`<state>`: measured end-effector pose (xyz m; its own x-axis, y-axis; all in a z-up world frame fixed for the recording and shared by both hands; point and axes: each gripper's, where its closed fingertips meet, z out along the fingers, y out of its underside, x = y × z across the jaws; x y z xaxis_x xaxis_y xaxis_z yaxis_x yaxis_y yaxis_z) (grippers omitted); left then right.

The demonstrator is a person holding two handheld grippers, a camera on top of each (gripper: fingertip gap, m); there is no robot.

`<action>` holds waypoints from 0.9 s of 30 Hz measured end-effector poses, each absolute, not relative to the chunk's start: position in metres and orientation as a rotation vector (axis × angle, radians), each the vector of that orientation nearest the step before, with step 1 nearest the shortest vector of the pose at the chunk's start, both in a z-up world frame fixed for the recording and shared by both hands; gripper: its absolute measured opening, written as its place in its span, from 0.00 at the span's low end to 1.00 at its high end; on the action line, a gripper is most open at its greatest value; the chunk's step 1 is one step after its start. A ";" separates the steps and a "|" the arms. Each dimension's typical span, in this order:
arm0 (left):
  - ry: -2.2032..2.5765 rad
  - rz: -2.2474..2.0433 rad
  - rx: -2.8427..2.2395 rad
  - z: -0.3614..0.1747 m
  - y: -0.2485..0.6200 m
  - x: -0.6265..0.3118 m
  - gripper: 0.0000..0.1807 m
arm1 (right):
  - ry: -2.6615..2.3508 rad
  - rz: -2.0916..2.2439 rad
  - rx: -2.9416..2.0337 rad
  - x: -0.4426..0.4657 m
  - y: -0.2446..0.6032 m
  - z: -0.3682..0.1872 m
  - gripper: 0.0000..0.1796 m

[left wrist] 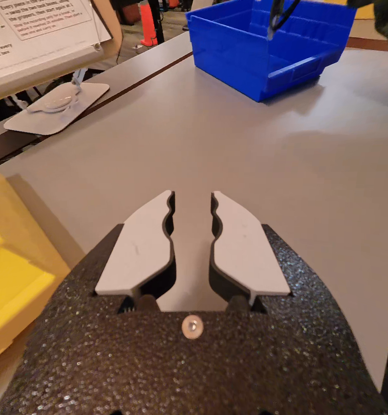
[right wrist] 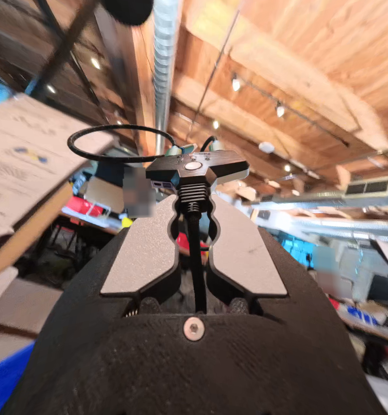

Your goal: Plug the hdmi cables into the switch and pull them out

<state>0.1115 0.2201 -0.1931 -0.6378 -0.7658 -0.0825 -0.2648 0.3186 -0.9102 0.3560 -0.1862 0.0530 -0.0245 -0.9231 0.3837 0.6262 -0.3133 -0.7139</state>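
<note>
Right now my right gripper [right wrist: 193,202] pinches the ribbed neck of the black switch [right wrist: 196,167], lifted high toward the wooden ceiling [right wrist: 301,56], two cables [right wrist: 112,143] plugged into its far side. My left gripper [left wrist: 192,197] hangs spread over the grey table [left wrist: 211,134], near a blue bin [left wrist: 256,56].

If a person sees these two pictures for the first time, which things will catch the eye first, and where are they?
In the right wrist view, the right gripper is tilted up toward a wooden ceiling and grips the ribbed cable collar of a black HDMI switch, with a looped black cable plugged in behind it. In the left wrist view, the left gripper hovers open and empty over the grey table, with a bright blue bin far ahead and a yellow bin at the left edge.
</note>
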 end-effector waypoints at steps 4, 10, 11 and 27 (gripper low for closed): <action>2.106 -1.305 -0.875 -0.203 0.208 0.111 0.16 | 0.570 -1.718 -1.249 0.367 -0.206 -0.026 0.13; 2.141 -1.299 -0.871 -0.214 0.204 0.113 0.16 | 0.555 -1.825 -1.488 0.334 -0.205 -0.053 0.12; 2.142 -1.309 -0.878 -0.216 0.202 0.114 0.16 | 0.530 -1.852 -1.519 0.329 -0.204 -0.056 0.12; 2.254 -1.294 -0.811 -0.235 0.177 0.110 0.15 | 0.677 -1.559 -2.571 0.304 -0.215 -0.156 0.15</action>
